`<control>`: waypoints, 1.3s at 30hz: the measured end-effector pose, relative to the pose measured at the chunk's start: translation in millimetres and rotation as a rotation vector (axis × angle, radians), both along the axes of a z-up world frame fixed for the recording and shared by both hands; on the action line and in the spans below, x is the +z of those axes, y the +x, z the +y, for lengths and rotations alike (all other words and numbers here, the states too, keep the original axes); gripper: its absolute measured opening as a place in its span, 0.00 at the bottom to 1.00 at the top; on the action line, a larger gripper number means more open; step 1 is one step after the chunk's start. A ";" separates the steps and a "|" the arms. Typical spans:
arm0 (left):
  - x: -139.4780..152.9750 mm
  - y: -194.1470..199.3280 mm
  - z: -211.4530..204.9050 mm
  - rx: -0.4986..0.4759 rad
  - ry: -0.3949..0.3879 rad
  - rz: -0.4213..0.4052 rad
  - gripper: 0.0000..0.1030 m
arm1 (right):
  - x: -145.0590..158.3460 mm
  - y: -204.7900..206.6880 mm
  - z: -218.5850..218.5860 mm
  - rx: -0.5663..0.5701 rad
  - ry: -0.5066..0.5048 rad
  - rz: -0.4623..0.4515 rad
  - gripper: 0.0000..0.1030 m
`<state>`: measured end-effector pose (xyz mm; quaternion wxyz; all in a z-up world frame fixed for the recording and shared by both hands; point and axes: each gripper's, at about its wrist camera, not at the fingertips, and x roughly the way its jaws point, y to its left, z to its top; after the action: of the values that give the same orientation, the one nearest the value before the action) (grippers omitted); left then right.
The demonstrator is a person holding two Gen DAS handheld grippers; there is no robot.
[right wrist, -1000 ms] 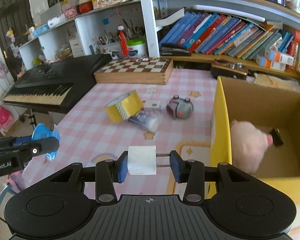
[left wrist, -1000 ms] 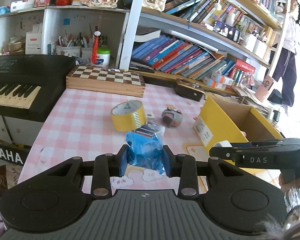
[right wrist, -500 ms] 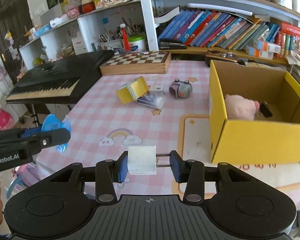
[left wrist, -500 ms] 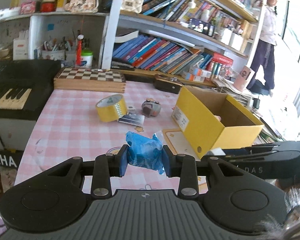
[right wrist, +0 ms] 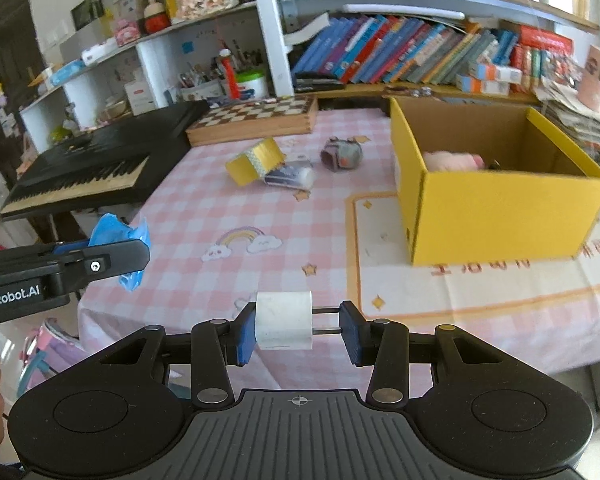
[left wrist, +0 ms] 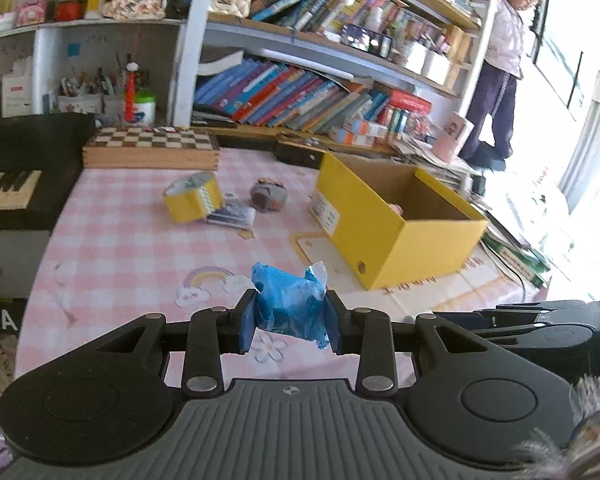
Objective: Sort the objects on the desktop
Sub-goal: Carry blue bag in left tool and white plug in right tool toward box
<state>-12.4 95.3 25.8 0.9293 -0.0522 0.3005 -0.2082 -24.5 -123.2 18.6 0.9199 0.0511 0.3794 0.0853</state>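
My left gripper (left wrist: 291,316) is shut on a crumpled blue packet (left wrist: 290,302), held above the near edge of the pink checked table (left wrist: 120,240); it also shows in the right wrist view (right wrist: 118,236). My right gripper (right wrist: 298,326) holds a white plug block (right wrist: 284,318) by its metal prongs, against the left pad. A yellow box (right wrist: 496,200) stands open at the right with a pink plush (right wrist: 448,160) inside. A yellow tape roll (left wrist: 194,198), a small packet (left wrist: 232,214) and a grey toy (left wrist: 268,196) lie mid-table.
A chessboard box (left wrist: 152,152) lies at the table's far edge. A black keyboard (right wrist: 84,176) stands to the left. Bookshelves (left wrist: 300,92) line the back. A person (left wrist: 500,64) stands at the far right.
Both grippers have pulled back from the table toward its near edge, each keeping its object. The box and table objects look farther away.
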 end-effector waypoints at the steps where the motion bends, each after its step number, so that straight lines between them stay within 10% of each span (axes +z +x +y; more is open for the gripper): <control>1: -1.3 -1.0 -2.4 -0.017 0.001 0.005 0.31 | -1.3 -3.4 -1.9 -0.016 0.001 0.005 0.41; 21: -10.1 4.7 -76.2 -0.283 0.001 0.022 0.31 | -11.2 -32.7 -60.2 -0.230 0.002 0.043 0.41; 39: -2.5 21.2 -144.6 -0.307 0.024 -0.001 0.30 | -9.1 -13.8 -125.0 -0.226 0.023 0.040 0.41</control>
<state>8.8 -49.3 23.4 0.8872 0.0057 0.3071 -0.3444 -38.3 -248.1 9.6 0.9153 0.1058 0.3884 -0.0157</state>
